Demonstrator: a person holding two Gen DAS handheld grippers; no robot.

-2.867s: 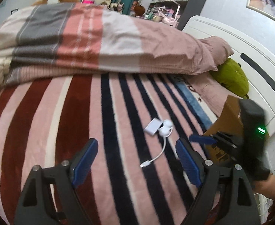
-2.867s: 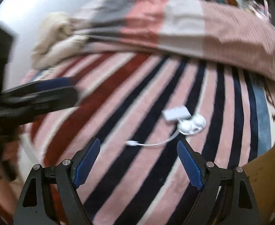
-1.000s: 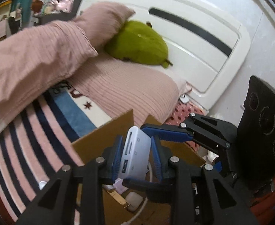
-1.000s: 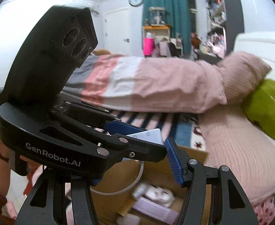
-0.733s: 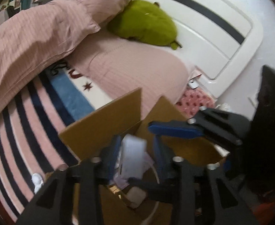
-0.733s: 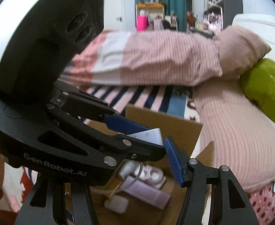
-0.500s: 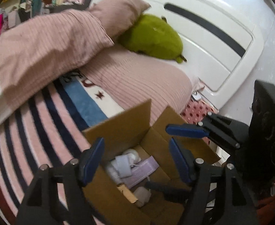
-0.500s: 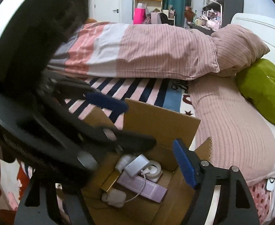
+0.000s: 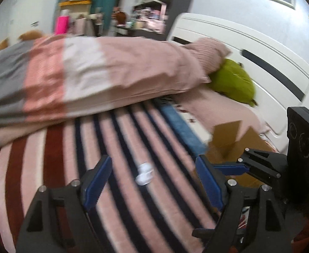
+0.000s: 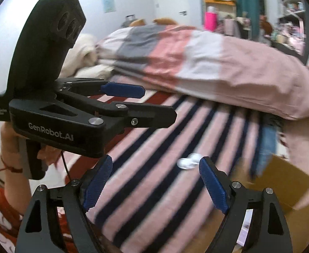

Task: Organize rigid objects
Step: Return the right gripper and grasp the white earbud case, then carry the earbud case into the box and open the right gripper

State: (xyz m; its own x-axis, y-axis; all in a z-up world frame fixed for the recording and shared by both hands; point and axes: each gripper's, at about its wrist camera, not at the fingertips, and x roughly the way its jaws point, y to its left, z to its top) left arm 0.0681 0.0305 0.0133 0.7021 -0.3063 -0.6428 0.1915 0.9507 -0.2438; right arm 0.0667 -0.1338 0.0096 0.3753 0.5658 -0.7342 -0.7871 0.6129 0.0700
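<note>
The left gripper (image 10: 137, 105) reads "GenRobot.AI" in white (a smaller label beside it is illegible).

Even indoor light, motion blur, fisheye-warped edges

so there's a small white object (image 9: 144, 173), blurry, can't make out what it is, lying flat on the striped blanket, well apart from the open brown cardboard box (image 9: 230, 139) at the bed's edge. Box flaps are up; its inside isn't visible.
</note>
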